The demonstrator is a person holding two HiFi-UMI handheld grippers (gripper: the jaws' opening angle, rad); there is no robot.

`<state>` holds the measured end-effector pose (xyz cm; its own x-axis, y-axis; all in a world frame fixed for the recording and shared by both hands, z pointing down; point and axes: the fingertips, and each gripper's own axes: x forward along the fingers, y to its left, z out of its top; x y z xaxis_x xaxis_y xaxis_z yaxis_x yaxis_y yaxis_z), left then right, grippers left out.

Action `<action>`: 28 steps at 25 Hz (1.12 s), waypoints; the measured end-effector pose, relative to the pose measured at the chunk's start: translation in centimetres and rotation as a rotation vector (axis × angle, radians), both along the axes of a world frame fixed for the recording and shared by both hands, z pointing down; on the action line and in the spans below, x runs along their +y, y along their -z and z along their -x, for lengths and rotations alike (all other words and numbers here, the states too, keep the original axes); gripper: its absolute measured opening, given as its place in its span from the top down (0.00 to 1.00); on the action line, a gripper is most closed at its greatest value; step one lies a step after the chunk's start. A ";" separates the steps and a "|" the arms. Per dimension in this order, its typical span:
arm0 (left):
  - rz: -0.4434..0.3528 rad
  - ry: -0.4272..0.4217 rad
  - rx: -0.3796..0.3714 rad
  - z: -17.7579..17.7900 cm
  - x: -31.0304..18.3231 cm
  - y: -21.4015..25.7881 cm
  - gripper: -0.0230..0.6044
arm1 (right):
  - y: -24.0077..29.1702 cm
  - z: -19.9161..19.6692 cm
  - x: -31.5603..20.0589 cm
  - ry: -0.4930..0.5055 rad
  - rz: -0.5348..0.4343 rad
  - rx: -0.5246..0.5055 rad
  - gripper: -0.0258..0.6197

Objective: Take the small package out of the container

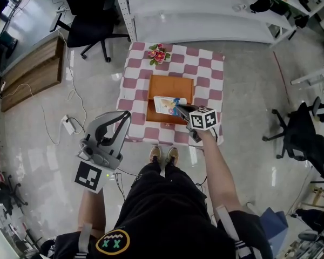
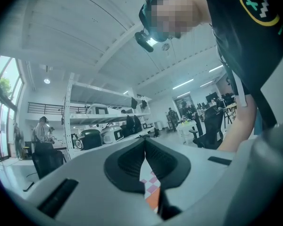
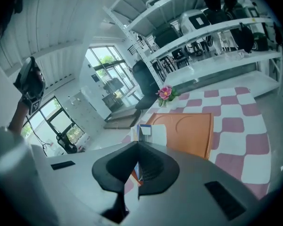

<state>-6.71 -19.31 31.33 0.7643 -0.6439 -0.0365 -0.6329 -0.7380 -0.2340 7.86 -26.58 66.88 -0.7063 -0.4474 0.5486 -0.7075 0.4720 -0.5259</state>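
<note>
A small white and blue package [image 1: 166, 106] is pinched between the shut jaws of my right gripper [image 1: 178, 110], over the front part of the orange container [image 1: 170, 86]. That container lies on the pink and white checkered table [image 1: 207, 65]. In the right gripper view the package [image 3: 148, 134] sticks up past the right gripper [image 3: 136, 149], with the orange container [image 3: 191, 132] beyond it. I cannot tell whether the package touches the container. My left gripper [image 1: 123, 116] hangs left of the table, off its front corner. In its own view the left gripper [image 2: 145, 144] has its pads together and nothing between them.
A small bunch of pink flowers [image 1: 158, 53] stands at the table's far edge. A black office chair [image 1: 92, 26] and a wooden bench [image 1: 33, 72] are at the far left, white shelving [image 1: 205, 15] behind the table, another chair [image 1: 303, 136] at the right.
</note>
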 end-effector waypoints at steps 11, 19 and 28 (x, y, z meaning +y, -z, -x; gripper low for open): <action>0.054 -0.004 0.020 -0.7 -1.3 -0.5 0.93 | 12.1 -1.2 -0.5 -0.024 -0.301 0.003 0.92; 0.055 -0.037 0.048 -1.5 -1.9 -0.1 0.93 | 21.3 -2.6 0.7 -0.040 -0.518 0.006 0.92; 0.050 -0.066 0.059 -2.6 -1.6 0.4 0.93 | 30.0 -3.7 4.2 -0.024 -0.774 0.050 0.92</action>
<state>-4.06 -20.94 30.93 0.8024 -0.5946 -0.0516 -0.5944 -0.7882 -0.1595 11.56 -22.38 36.89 -0.6739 -0.7314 0.1042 -0.7367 0.6760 -0.0198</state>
